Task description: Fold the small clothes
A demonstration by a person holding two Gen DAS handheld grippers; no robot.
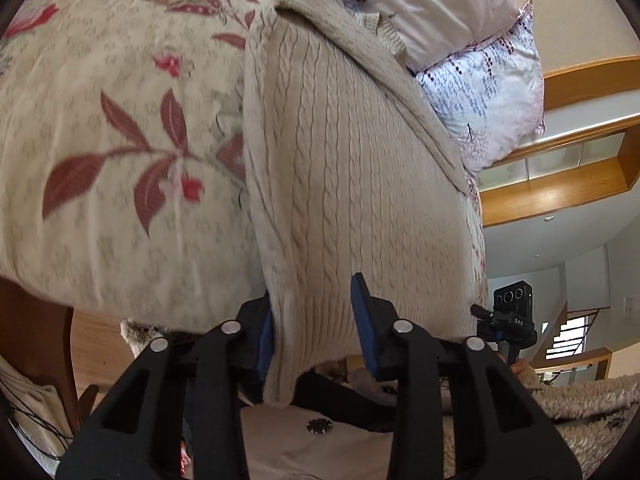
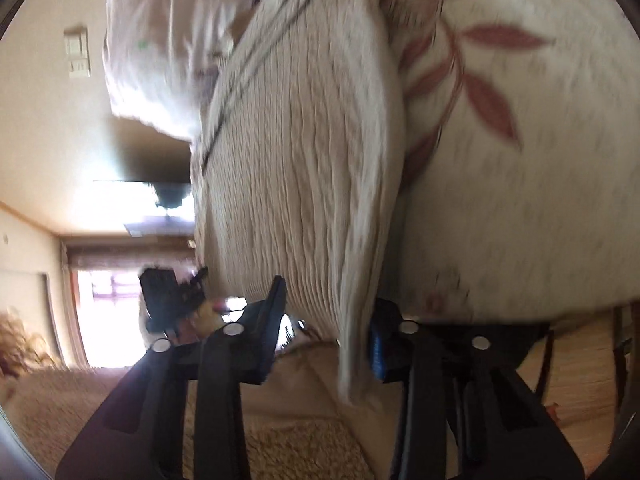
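Note:
A cream cable-knit sweater (image 1: 340, 168) lies on a bed with a floral cover (image 1: 100, 140), its ribbed hem hanging over the near edge. My left gripper (image 1: 316, 316) is open, its blue-padded fingers (image 1: 362, 320) standing either side of the hem's left corner. In the blurred right wrist view the same sweater (image 2: 300, 168) fills the middle. My right gripper (image 2: 328, 320) is open around the hem's other corner, which droops between the fingers (image 2: 378, 344).
Pillows (image 1: 460, 20) lie at the head of the bed beyond the sweater. A wooden bed frame (image 1: 560, 184) is at the right. A shaggy rug (image 2: 280, 448) and wood floor lie below. The other gripper (image 1: 512, 312) shows at the right.

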